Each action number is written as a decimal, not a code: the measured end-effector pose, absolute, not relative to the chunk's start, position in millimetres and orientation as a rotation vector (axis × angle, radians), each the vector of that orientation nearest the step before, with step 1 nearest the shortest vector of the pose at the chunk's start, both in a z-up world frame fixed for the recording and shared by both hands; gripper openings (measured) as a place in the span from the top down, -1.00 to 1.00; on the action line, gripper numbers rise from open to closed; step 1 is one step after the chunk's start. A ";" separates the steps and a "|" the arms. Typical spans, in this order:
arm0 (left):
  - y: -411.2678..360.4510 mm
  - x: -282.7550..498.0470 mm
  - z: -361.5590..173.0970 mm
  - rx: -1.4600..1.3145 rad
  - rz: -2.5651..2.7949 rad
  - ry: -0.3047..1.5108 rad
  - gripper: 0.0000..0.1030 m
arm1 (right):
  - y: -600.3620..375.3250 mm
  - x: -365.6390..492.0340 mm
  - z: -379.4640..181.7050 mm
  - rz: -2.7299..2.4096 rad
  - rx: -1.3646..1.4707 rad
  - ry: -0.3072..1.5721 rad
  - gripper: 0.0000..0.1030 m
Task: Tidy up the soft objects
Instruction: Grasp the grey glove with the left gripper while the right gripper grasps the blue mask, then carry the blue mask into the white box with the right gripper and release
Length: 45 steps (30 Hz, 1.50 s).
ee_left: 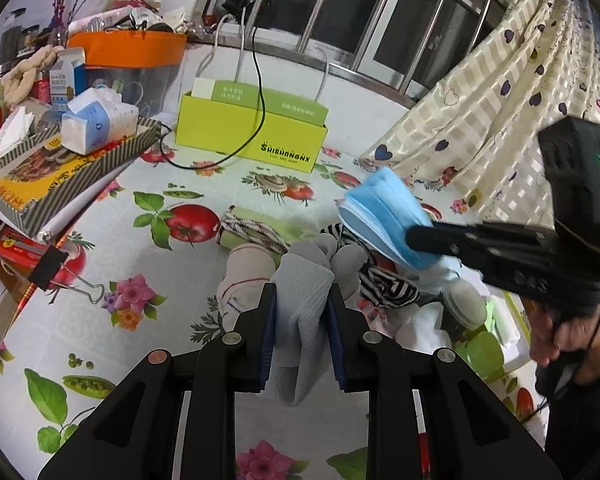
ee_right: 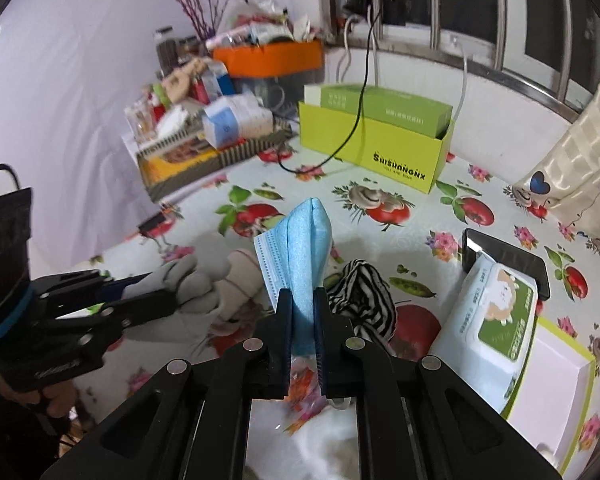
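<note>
Left gripper [ee_left: 302, 300] pinching grey glove [ee_left: 306, 280], right gripper [ee_right: 302, 300] pinching blue face mask [ee_right: 300, 248]; both lifted off the pile, probably for sorting into lime box [ee_left: 252, 136] behind.

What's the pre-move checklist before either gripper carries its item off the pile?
1. Left gripper shut on grey glove: ok.
2. Right gripper shut on blue face mask: ok.
3. Mask lifted off the striped cloth: ok.
4. Glove free of the beige sock beside it: cannot tell.
5. Green box open on top: ok.
6. Black cable draped over the box: not ok.
</note>
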<state>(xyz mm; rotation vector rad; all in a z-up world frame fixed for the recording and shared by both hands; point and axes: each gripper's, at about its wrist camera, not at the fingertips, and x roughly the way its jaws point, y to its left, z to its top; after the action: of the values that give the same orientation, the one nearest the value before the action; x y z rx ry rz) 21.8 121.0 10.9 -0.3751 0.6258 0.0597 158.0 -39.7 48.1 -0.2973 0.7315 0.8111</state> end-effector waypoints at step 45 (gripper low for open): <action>-3.8 84.7 69.8 -0.204 -0.066 0.618 0.52 | -213.2 138.4 68.5 0.664 -0.024 0.600 0.82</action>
<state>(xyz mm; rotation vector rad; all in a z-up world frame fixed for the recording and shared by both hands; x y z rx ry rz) 84.7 -3.8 69.8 -0.2044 0.6179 -0.0660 138.4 -213.2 68.5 -0.0241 0.6005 0.6644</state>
